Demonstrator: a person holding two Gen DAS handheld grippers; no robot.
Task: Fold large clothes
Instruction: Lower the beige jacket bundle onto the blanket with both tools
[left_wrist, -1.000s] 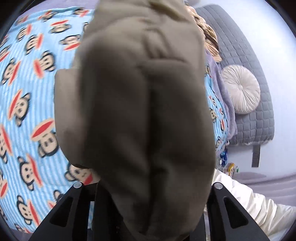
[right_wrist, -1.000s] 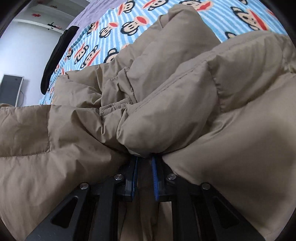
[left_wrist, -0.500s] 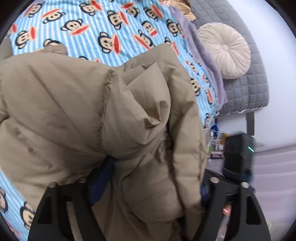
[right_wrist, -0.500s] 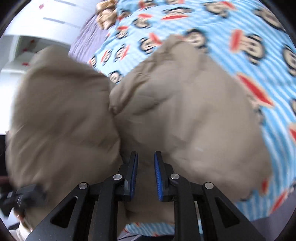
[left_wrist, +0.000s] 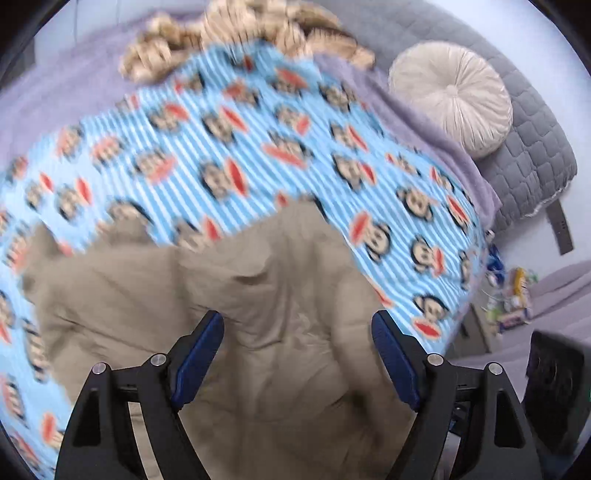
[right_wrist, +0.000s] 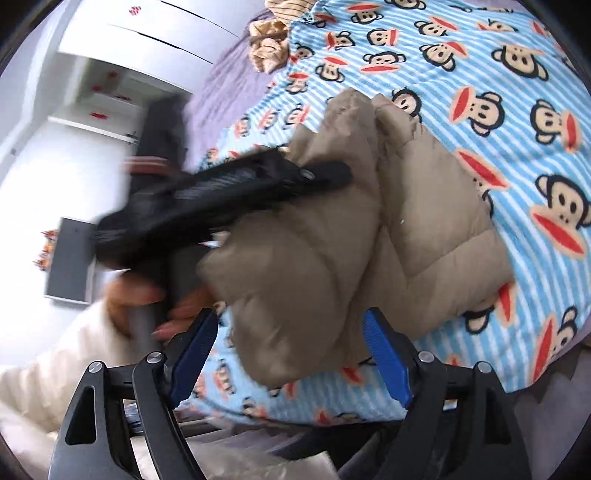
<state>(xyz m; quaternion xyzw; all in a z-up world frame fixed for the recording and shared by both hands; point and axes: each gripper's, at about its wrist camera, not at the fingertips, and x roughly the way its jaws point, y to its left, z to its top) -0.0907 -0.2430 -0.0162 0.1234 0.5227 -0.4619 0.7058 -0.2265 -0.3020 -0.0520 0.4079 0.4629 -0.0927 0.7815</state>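
A puffy tan jacket (right_wrist: 351, 240) lies bunched in a folded heap on the blue striped monkey blanket (right_wrist: 517, 74), near the bed's front edge. My right gripper (right_wrist: 290, 321) hovers above the heap's near end. Its jaws are opening, and the blue pads (right_wrist: 388, 362) touch nothing. In the left wrist view the jacket (left_wrist: 277, 369) fills the lower middle under my left gripper (left_wrist: 297, 317), which stands open and clear of the fabric. The right wrist view shows the left gripper (right_wrist: 321, 175) as a blurred black shape over the jacket's far side, held by a hand (right_wrist: 140, 295).
A round cream cushion (left_wrist: 450, 96) leans on the grey quilted headboard (left_wrist: 535, 155). A tan striped plush heap (left_wrist: 240, 37) lies on the purple cover at the far end. Clutter (left_wrist: 509, 299) sits on the floor beside the bed. White cabinets (right_wrist: 110, 74) stand beyond.
Both grippers were shut on the jacket and carrying it. They have opened, let it drop onto the blanket and drawn back from it. The left wrist has rolled.
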